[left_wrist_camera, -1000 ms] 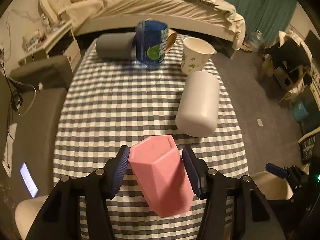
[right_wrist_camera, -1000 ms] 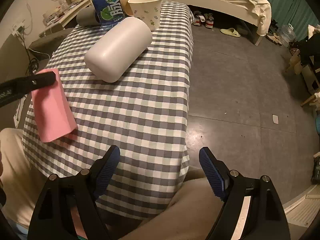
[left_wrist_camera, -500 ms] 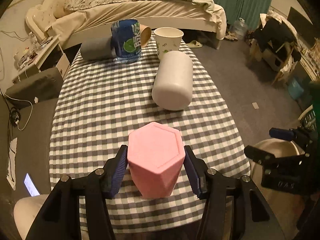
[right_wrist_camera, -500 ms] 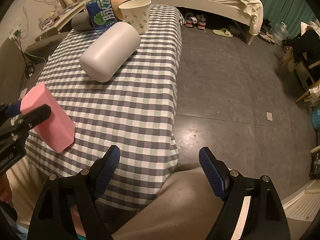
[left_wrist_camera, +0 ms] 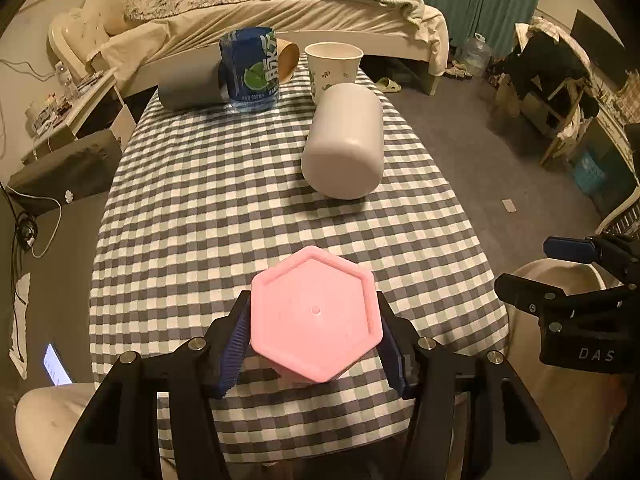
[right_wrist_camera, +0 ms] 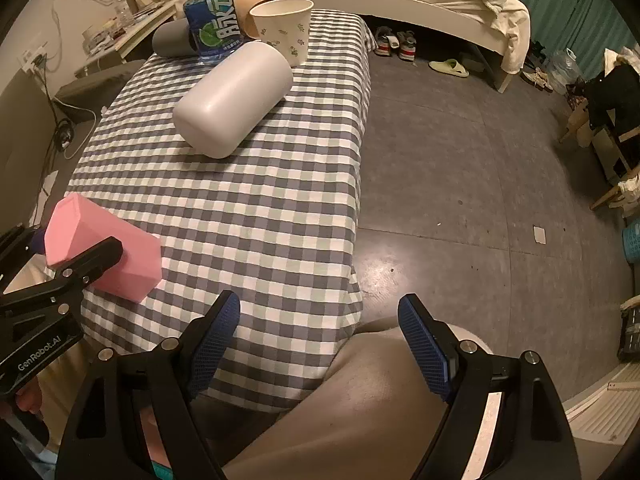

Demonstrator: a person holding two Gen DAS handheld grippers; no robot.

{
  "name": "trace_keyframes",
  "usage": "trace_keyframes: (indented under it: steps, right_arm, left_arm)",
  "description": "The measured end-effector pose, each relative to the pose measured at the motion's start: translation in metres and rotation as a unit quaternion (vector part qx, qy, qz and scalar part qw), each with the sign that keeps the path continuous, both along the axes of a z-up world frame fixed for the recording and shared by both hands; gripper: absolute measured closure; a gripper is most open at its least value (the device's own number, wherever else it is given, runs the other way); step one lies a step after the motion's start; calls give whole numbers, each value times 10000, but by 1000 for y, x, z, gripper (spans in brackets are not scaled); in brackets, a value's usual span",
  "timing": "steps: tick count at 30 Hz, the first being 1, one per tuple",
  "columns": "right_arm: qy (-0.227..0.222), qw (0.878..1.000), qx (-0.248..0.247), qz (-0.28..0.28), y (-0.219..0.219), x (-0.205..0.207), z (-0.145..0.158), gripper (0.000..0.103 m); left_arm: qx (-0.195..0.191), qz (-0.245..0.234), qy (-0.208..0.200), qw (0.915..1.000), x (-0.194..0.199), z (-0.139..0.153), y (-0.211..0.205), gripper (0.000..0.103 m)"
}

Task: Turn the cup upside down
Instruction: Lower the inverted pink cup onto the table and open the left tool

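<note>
My left gripper (left_wrist_camera: 314, 344) is shut on a pink hexagonal cup (left_wrist_camera: 315, 314). The cup's flat bottom faces the left camera. In the right wrist view the pink cup (right_wrist_camera: 102, 248) is tilted, its mouth end low against the checked tablecloth (right_wrist_camera: 256, 208) near the front left corner, with the left gripper's fingers (right_wrist_camera: 86, 260) clamped on its sides. My right gripper (right_wrist_camera: 318, 344) is open and empty, off the table's front right edge, above a person's leg.
A white tumbler (left_wrist_camera: 344, 144) lies on its side mid-table. At the far end stand a white paper cup (left_wrist_camera: 333, 66) and a blue bottle (left_wrist_camera: 251, 70), with a grey cup (left_wrist_camera: 188, 88) lying on its side. Bed behind, bare floor to the right.
My left gripper has turned the pink cup over, so its bottom now faces the camera, and lowered its mouth end to the cloth. My right gripper has barely moved.
</note>
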State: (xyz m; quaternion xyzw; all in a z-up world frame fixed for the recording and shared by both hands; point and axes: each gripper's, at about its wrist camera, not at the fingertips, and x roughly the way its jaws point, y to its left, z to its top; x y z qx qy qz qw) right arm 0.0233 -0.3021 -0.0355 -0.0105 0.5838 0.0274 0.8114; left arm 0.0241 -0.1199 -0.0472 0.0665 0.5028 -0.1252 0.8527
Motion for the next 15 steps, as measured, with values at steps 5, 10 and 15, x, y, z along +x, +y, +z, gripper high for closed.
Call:
trace_keyframes:
  steps: [5,10,15]
  right_arm:
    - [-64,10000,-3,11,4,2,4,22]
    - [-283,9995,118,-10,5,8,12,22]
    - [-481,9987,190,-43,8,15,20,22]
  left_arm:
    - [96,22,-255,9996,8,8,0,45]
    - [112,90,-450,9989,22,14,3,45]
    - [90,145,-617,9979,39,15,5,45]
